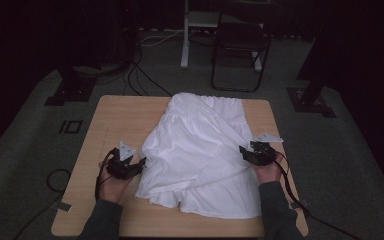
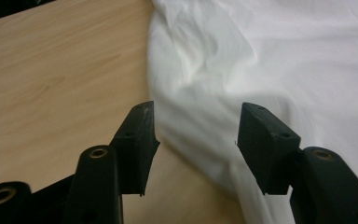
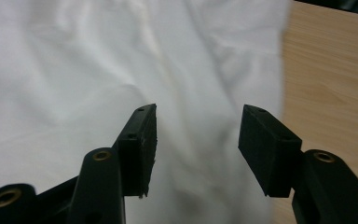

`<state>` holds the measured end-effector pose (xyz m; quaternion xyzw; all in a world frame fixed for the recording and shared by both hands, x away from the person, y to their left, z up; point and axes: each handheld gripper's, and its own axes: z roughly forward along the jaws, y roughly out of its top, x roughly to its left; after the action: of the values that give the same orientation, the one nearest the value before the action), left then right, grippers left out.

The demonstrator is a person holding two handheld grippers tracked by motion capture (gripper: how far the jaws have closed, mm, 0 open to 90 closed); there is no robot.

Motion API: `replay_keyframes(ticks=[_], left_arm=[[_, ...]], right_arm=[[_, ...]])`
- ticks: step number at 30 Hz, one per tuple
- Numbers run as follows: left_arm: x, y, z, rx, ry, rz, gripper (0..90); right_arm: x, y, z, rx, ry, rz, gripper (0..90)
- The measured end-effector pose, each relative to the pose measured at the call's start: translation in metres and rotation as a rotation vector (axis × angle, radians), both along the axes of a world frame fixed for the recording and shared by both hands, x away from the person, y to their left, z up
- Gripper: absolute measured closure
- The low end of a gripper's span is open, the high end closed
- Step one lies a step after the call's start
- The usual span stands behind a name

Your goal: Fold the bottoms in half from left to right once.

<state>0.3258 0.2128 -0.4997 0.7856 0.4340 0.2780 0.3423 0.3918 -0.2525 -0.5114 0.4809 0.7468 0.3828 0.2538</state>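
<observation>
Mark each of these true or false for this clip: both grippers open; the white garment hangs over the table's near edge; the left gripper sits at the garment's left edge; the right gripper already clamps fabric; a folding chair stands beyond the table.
1. Both grippers are open. True: the left gripper and the right gripper each show a wide gap between the fingers.
2. The white garment hangs over the near edge of the table. False: bare wood shows in front of its hem.
3. The left gripper sits at the garment's left edge. True.
4. The right gripper clamps fabric. False: it is open over the cloth, gripping nothing.
5. A folding chair stands beyond the table. True.
</observation>
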Motion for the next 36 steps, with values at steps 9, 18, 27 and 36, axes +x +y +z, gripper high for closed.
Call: replay_keyframes(ticks=[9, 18, 27, 36], left_arm=[[-0.045, 0.019, -0.020, -0.056, 0.064, -0.095, 38.6], [-0.050, -0.004, -0.053, 0.043, 0.155, -0.208, 65.1], [-0.067, 0.023, -0.016, -0.085, 0.033, -0.147, 87.1], [-0.102, 0.009, 0.019, -0.151, -0.035, -0.293, 85.3]], right_arm=[[0.023, 0.038, -0.020, -0.020, 0.093, 0.101, 34.2], [0.019, 0.036, -0.030, -0.005, 0.160, 0.147, 81.2], [-0.056, -0.016, 0.002, 0.099, -0.005, 0.168, 88.9], [-0.132, -0.061, -0.003, 0.140, -0.092, 0.149, 89.0]])
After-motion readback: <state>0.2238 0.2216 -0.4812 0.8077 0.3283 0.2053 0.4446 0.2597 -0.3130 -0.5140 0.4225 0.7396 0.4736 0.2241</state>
